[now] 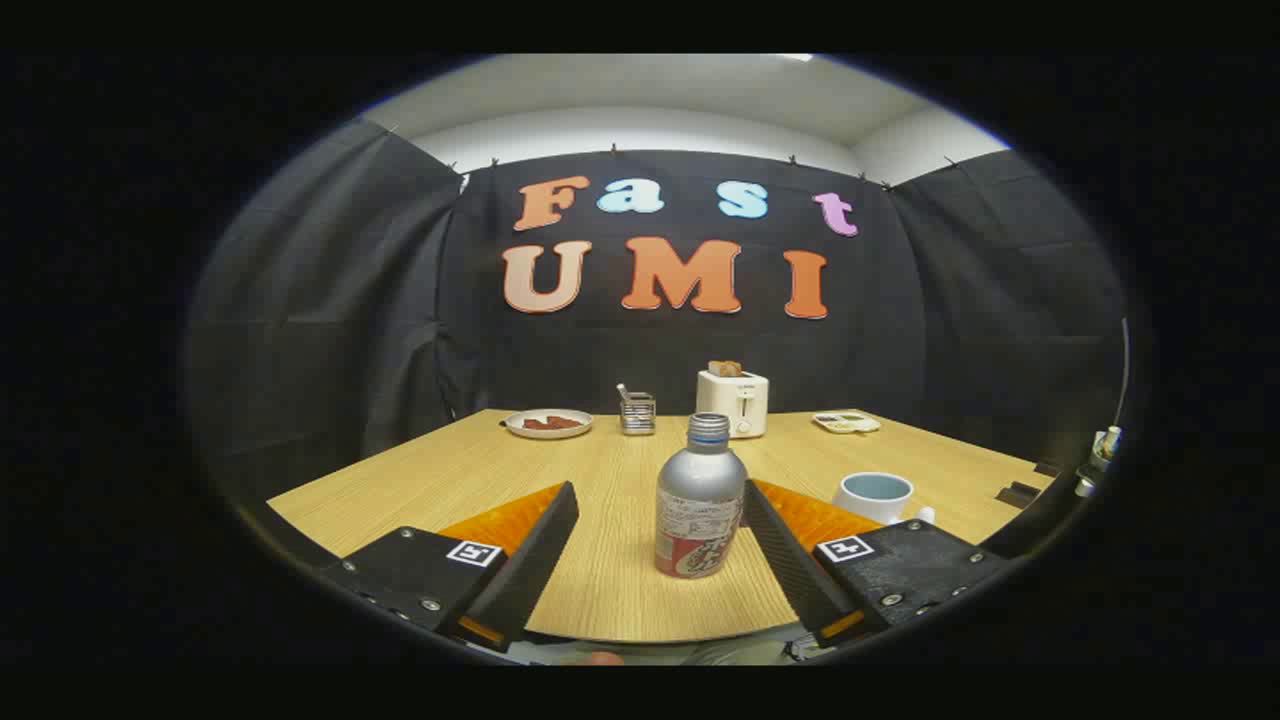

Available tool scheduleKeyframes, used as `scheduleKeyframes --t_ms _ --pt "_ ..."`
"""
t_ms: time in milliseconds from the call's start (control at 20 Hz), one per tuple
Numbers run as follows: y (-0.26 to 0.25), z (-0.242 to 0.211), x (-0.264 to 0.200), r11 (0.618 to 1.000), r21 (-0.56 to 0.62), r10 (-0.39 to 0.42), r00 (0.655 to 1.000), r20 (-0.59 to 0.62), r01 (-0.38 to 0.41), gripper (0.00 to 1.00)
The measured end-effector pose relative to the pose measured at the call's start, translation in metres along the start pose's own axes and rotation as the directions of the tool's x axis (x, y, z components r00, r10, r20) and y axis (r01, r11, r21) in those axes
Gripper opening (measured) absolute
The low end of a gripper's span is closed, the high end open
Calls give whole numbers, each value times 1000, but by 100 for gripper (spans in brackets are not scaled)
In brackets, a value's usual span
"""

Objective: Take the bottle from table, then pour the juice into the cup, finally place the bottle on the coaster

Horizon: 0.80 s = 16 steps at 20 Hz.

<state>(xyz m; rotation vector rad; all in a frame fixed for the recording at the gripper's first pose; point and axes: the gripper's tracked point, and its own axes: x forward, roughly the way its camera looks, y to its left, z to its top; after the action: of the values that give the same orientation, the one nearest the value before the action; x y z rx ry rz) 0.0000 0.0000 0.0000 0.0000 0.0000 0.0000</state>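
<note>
I see the silver metal bottle with a red-and-white label and a screw-threaded neck (pixel 700 500) standing upright on the light wood-grain table (pixel 460 470), its long axis vertical and its neck pointing straight up. It sits between the gripper (pixel 660 505)'s two fingers, much closer to the right finger (pixel 790 560), whose tip looks to be touching or nearly touching the bottle's side; I cannot tell which. The left finger (pixel 530 555) is well apart from the bottle, with bare table between them. So the claw is spread wide and is not clamping anything.

Just beyond the right finger, to the right of the bottle, stands a white ceramic cup with a pale blue inside (pixel 874 496), upright, its mouth facing up. I cannot make out a coaster for certain.

Farther back, near the black cloth wall, I see a white two-slot toaster with a piece of brown toast sticking out (pixel 733 400), almost straight behind the bottle. Left of it stands a small shiny metal holder (pixel 637 411), and further left a round white plate with reddish food on it (pixel 548 423). To the right of the toaster lies a small pale tray (pixel 846 422). All of these are well apart from the bottle, and nothing stands between the bottle and the cup except the right finger.
</note>
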Motion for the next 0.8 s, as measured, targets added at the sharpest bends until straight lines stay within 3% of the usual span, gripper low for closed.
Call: scheduleKeyframes --t_ms 800 --pt "-11 17 -12 998 26 -49 999 4 49 98"
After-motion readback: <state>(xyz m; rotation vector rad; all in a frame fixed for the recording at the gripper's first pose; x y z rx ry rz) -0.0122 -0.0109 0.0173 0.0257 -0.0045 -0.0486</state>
